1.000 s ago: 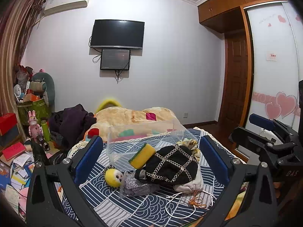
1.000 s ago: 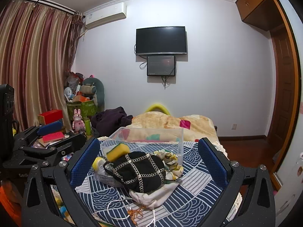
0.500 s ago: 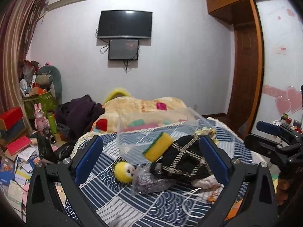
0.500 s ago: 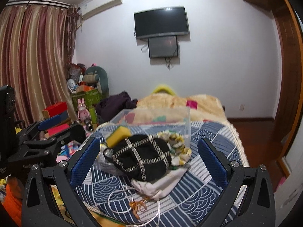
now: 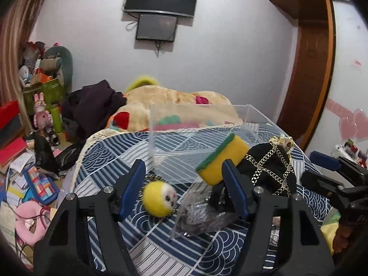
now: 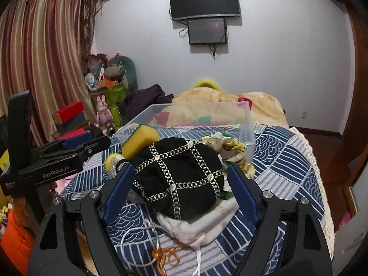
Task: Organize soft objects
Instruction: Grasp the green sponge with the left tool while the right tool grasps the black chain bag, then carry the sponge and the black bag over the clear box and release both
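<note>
A pile of soft things lies on the blue patterned bed cover (image 5: 103,151) in front of a clear plastic box (image 5: 202,133). My left gripper (image 5: 184,177) is open around a yellow plush ball with a face (image 5: 159,197) and a clear crinkled bag (image 5: 202,216); a yellow-green sponge (image 5: 222,158) leans just behind its right finger. My right gripper (image 6: 180,179) is open around a black hat with chain trim (image 6: 181,174), which rests on a white cloth bag (image 6: 197,227). A floral cloth (image 6: 230,147) lies behind the hat. The box also shows in the right wrist view (image 6: 202,117).
A beige blanket (image 5: 174,101) and dark clothes (image 5: 92,105) lie behind the box. Cluttered boxes, toys and papers (image 5: 27,142) fill the floor to the left. White cord and an orange tangle (image 6: 165,255) lie at the bed's near edge. A door (image 5: 308,73) stands right.
Both grippers have moved forward and down toward the pile. The left one now brackets the plush ball and bag; the right one now brackets the black hat. Both jaws have narrowed.
</note>
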